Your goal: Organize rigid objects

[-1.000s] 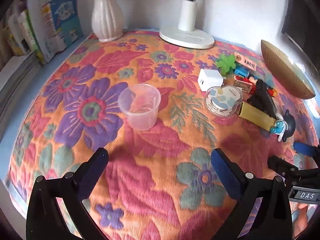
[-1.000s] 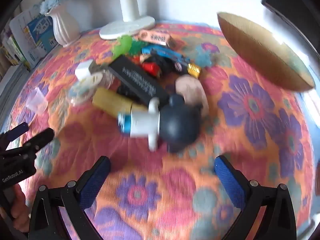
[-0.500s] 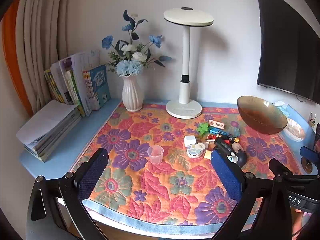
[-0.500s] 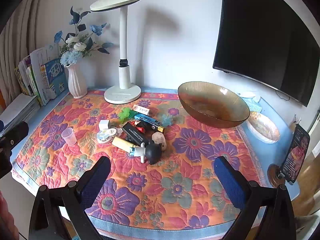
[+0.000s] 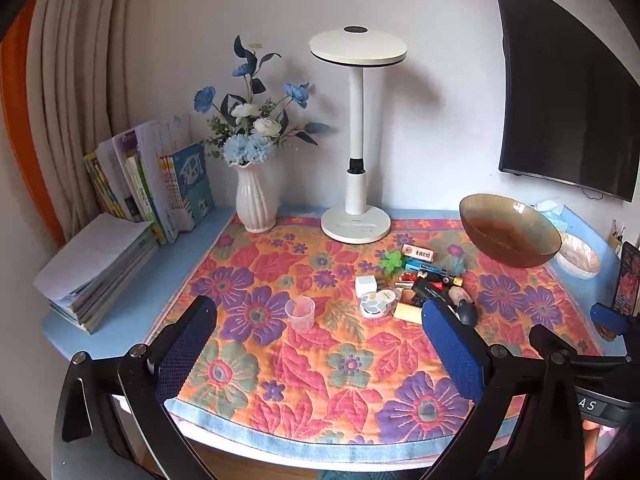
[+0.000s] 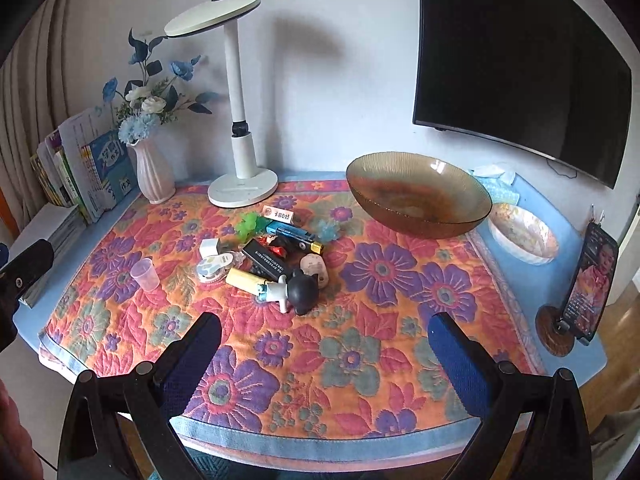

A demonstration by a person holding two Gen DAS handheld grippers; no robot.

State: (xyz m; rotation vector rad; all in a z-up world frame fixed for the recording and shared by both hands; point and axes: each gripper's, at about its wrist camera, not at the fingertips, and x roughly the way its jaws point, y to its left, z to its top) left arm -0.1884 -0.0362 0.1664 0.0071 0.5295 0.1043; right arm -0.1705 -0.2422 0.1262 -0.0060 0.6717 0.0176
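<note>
Left gripper [image 5: 316, 344] and right gripper [image 6: 324, 352] gaping, empty — "AS" lettering legible

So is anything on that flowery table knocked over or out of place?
Yes: the dark-headed toy figure lies on its side at the near edge of a jumbled heap of small items mid-table. The brown glass bowl beside the heap is empty. The clear plastic cup stands upright, apart.

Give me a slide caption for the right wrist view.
Open right gripper hovers before cluttered small objects and an empty amber bowl.
</note>
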